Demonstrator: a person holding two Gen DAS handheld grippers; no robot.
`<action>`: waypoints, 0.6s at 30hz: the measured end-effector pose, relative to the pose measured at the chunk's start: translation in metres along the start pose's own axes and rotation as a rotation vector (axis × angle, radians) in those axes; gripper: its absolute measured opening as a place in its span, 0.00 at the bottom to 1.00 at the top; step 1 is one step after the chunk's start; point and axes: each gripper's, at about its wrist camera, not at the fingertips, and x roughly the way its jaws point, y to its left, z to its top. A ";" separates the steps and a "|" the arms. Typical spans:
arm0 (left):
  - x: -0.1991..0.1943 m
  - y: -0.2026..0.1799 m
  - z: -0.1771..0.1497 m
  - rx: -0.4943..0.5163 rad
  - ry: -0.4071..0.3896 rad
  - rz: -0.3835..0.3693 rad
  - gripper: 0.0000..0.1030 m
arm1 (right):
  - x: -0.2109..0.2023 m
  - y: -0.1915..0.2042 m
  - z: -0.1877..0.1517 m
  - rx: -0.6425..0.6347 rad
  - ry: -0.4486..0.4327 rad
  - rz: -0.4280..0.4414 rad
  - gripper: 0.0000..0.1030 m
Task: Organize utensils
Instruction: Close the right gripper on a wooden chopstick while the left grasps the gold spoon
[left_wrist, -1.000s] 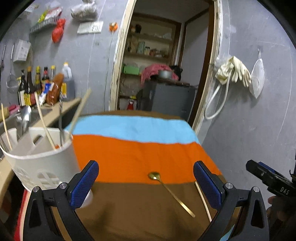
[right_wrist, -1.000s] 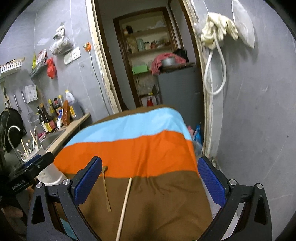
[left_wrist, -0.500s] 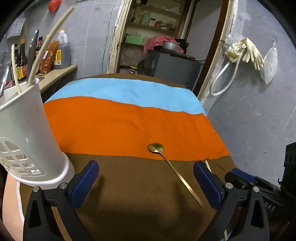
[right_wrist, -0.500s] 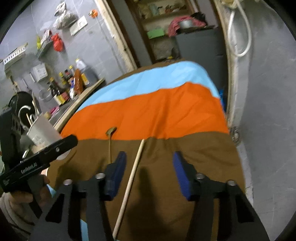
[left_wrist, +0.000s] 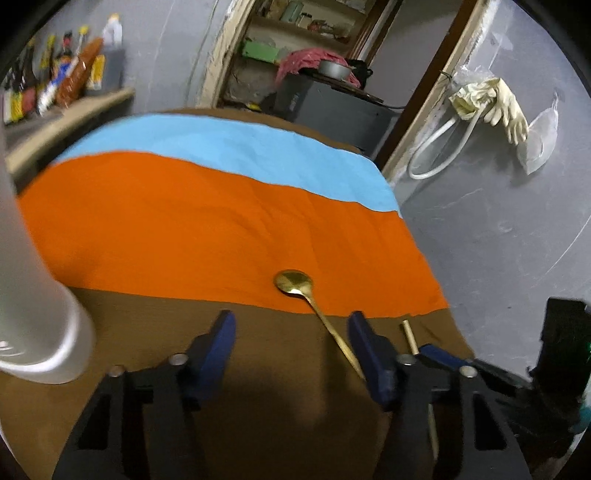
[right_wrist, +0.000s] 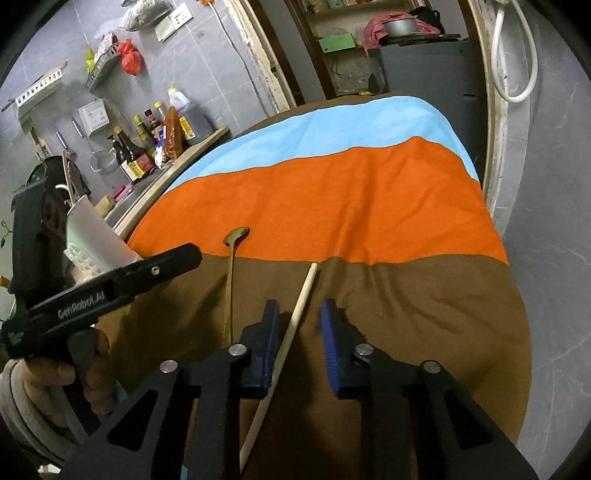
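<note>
"GenRobot.AI" is read on the left gripper; parted fingers of the right gripper are seen straddling a chopstick beside a gold spoon.

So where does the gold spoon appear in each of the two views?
Left wrist: gold spoon low centre, handle running behind the right finger.
Right wrist: gold spoon left of centre, beside the chopstick.
Shared landmark: its bowl lies on the orange stripe.

Dim indoor light, cool and flat; soft shadows pooled under the near grippers on the striped cloth; motion blur across the left view, worst on the white holder at left; sharper right view; curved, vignetted fisheye edges.
</note>
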 end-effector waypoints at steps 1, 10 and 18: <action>0.002 0.000 0.001 -0.006 0.006 -0.008 0.46 | 0.001 0.000 0.000 0.003 0.002 0.002 0.17; 0.036 0.001 0.013 -0.048 0.091 -0.118 0.25 | 0.005 -0.003 -0.001 0.010 0.030 0.007 0.16; 0.054 0.002 0.023 -0.073 0.157 -0.149 0.16 | 0.019 -0.017 0.010 0.088 0.048 0.058 0.08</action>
